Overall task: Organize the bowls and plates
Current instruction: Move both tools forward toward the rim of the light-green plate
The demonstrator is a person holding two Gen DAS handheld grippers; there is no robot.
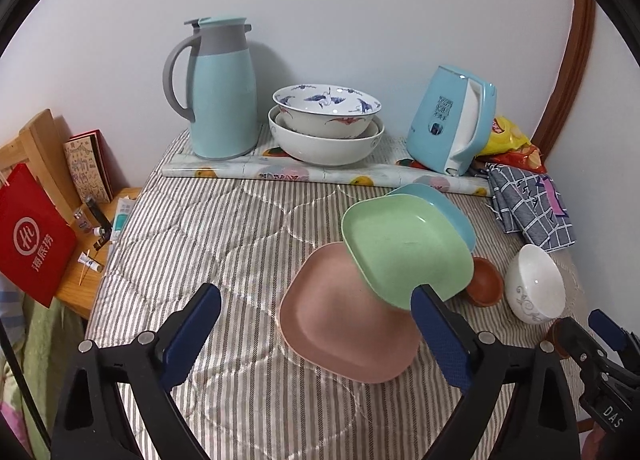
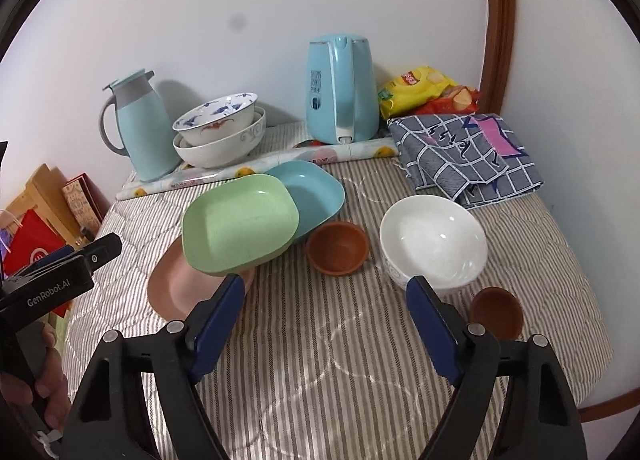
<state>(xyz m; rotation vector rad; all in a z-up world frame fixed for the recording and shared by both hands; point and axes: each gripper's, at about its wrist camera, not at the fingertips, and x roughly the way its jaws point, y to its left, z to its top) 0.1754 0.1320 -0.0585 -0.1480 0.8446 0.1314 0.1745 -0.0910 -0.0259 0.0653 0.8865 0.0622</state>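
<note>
A green square plate (image 1: 404, 244) (image 2: 240, 224) leans across a pink plate (image 1: 340, 320) (image 2: 176, 284) and a blue plate (image 1: 448, 208) (image 2: 316, 192) on the striped cloth. A white bowl (image 2: 434, 240) (image 1: 534, 280) stands at the right, with a small brown dish (image 2: 338, 246) (image 1: 486, 280) on its left and another brown dish (image 2: 496, 312) in front. Two patterned bowls (image 1: 326, 120) (image 2: 220, 132) are stacked at the back. My left gripper (image 1: 316, 324) is open over the pink plate, its right finger by the green plate's edge. My right gripper (image 2: 324, 316) is open and empty, just before the white bowl.
A teal thermos jug (image 1: 222, 88) (image 2: 138, 128) and a blue kettle (image 1: 452, 120) (image 2: 342, 88) stand at the back on a patterned mat (image 1: 320, 174). A checked cloth (image 2: 468, 156) and snack bags (image 2: 424, 92) lie at the back right. A wooden shelf with a red bag (image 1: 32, 236) is left.
</note>
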